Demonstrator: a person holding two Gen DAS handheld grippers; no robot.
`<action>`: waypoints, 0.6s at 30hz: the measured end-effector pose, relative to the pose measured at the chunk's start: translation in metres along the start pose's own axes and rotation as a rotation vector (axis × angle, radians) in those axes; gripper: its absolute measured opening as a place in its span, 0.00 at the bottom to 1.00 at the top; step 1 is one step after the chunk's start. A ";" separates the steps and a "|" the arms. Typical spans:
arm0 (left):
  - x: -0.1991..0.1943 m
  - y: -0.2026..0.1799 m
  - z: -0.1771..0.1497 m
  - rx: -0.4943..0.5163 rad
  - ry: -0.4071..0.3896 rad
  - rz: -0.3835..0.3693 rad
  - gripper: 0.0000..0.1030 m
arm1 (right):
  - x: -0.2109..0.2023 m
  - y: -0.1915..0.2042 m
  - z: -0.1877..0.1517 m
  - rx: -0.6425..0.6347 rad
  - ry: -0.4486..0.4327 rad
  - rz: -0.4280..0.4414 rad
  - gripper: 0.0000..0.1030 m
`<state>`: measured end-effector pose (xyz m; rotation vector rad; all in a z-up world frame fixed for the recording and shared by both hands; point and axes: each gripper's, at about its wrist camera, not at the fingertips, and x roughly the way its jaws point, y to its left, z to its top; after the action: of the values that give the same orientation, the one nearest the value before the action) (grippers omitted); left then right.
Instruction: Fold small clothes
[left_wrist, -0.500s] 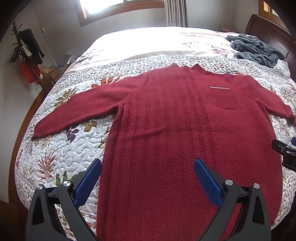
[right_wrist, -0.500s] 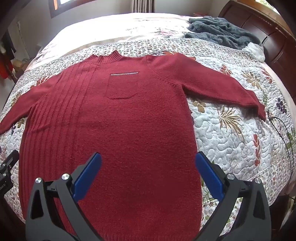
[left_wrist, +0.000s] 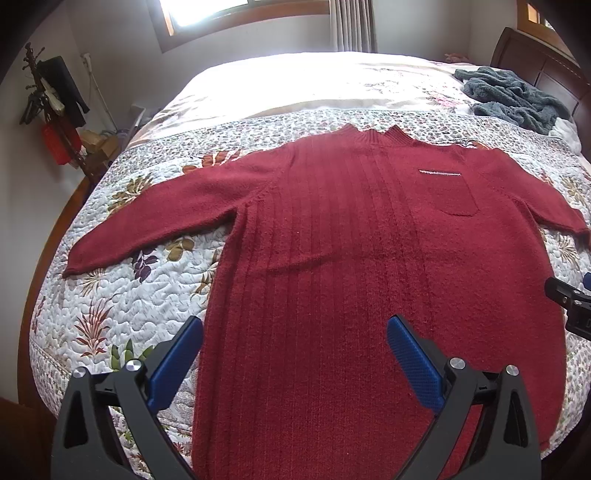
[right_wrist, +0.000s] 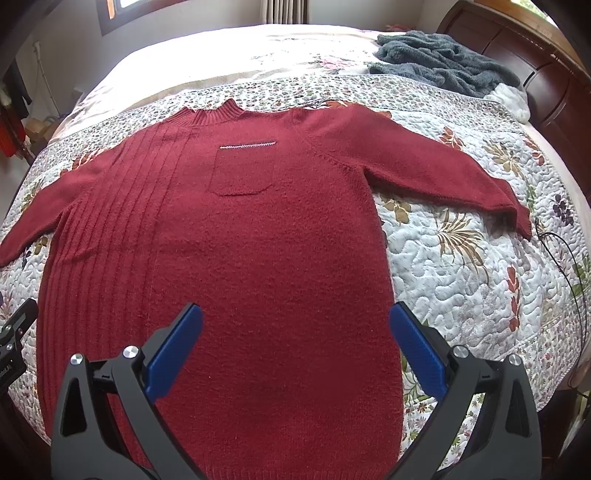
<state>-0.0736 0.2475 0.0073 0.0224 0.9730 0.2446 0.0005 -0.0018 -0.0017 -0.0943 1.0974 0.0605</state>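
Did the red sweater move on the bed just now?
No. The red sweater lies in the same spot against the quilt's leaf patterns in both views.

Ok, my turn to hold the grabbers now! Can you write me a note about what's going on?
Left gripper: open, holds nothing, over the lower left part of the red sweater.
Right gripper: open, holds nothing, over the sweater's lower right part.
Sweater: flat on the quilted bed, front up, collar away from you, both sleeves spread out sideways.
Done: it is laid out. No fold made yet.
Left: probably fold the sleeves in, then the body.
The grey blanket lies near the headboard, apart from the sweater.
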 end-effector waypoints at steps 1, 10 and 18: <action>0.000 0.000 0.000 0.002 0.000 0.000 0.96 | 0.000 0.000 0.000 0.001 -0.001 -0.001 0.97; -0.003 0.001 0.002 -0.001 -0.013 0.008 0.96 | -0.004 0.000 0.003 0.004 -0.029 -0.002 0.97; -0.003 0.002 0.003 -0.004 -0.019 0.014 0.96 | -0.006 0.001 0.005 0.004 -0.049 0.000 0.97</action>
<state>-0.0727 0.2486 0.0119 0.0284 0.9538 0.2587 0.0024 -0.0006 0.0056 -0.0886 1.0486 0.0603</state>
